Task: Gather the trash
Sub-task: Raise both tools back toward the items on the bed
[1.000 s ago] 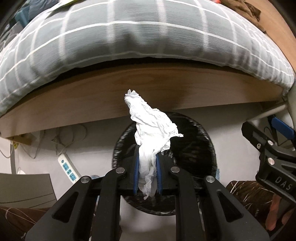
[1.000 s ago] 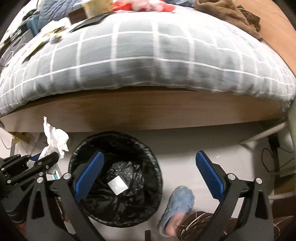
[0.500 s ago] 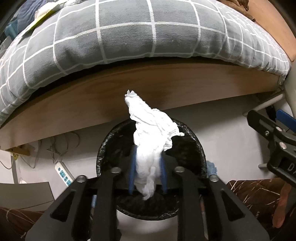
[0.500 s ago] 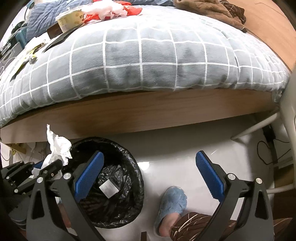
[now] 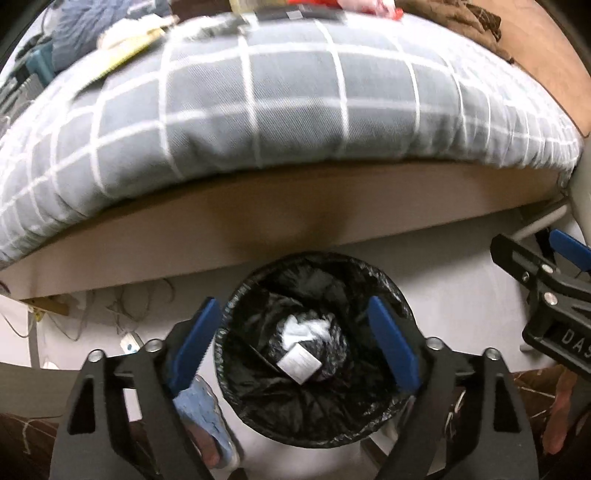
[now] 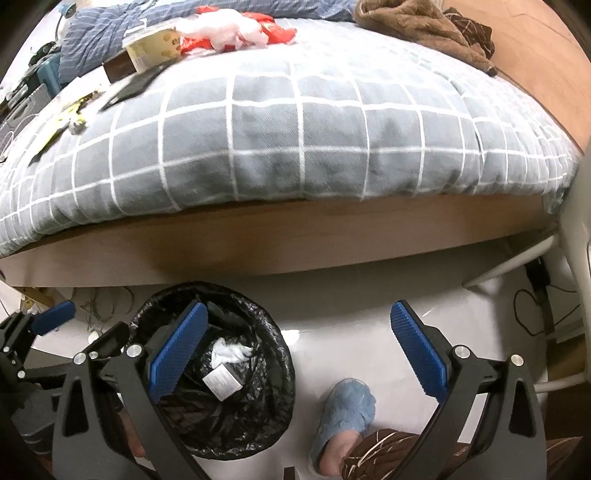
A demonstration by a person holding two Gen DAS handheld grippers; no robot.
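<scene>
A round bin lined with a black bag stands on the pale floor against the bed frame. A crumpled white tissue lies loose at its bottom beside a small white square packet. My left gripper hangs over the bin; its jaws are opening wide with nothing between them. My right gripper stands open and empty to the right of the bin, over bare floor. More litter lies on the bed: a red-and-white wrapper and a cardboard box.
A grey checked quilt covers the bed above a wooden frame. A brown garment lies at the back right. A person's feet in blue slippers stand by the bin. Cables and a power strip lie at the left.
The left gripper's jaws opened and let the white tissue go; it dropped into the bin. Both views tilted up slightly, showing more of the bed top.
</scene>
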